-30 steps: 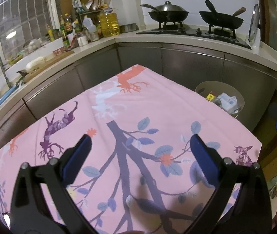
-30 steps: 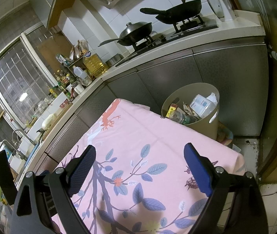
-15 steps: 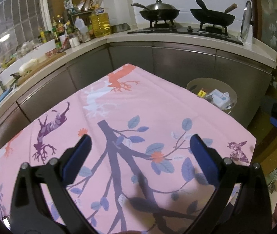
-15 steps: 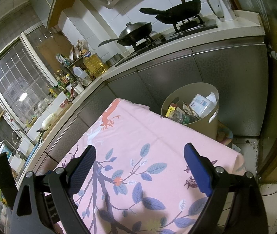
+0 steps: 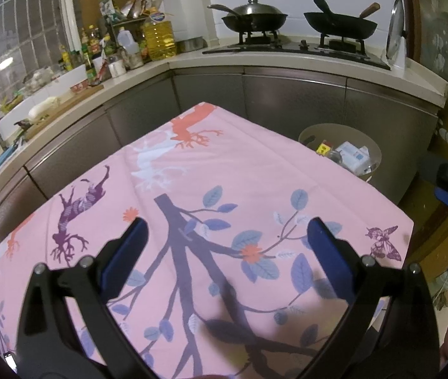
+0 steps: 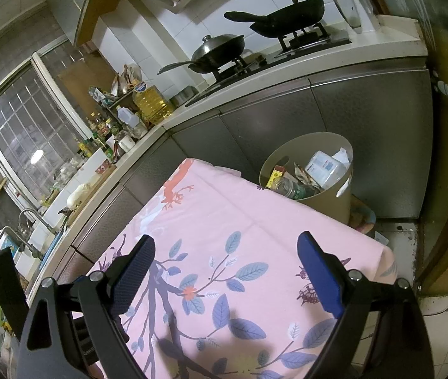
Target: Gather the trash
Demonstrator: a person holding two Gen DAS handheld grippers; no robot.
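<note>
Over a pink floral tablecloth [image 5: 255, 170] beside kitchen cabinets [image 5: 287, 98], both grippers' fingers [image 5: 129, 246] [image 6: 315, 271] spread wide, empty.

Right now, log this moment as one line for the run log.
left gripper: open, empty, over tablecloth | right gripper: open, empty | bin: holds trash, beyond table's far edge | no trash seen on cloth

A soft pink cloth [image 5: 255, 170] with printed leaves lies flat and matt under both grippers. Ahead, the cupboard doors [image 6: 366, 120] look like dull brushed metal. The round bin [image 6: 334, 195] ahead looks like smooth plastic
</note>
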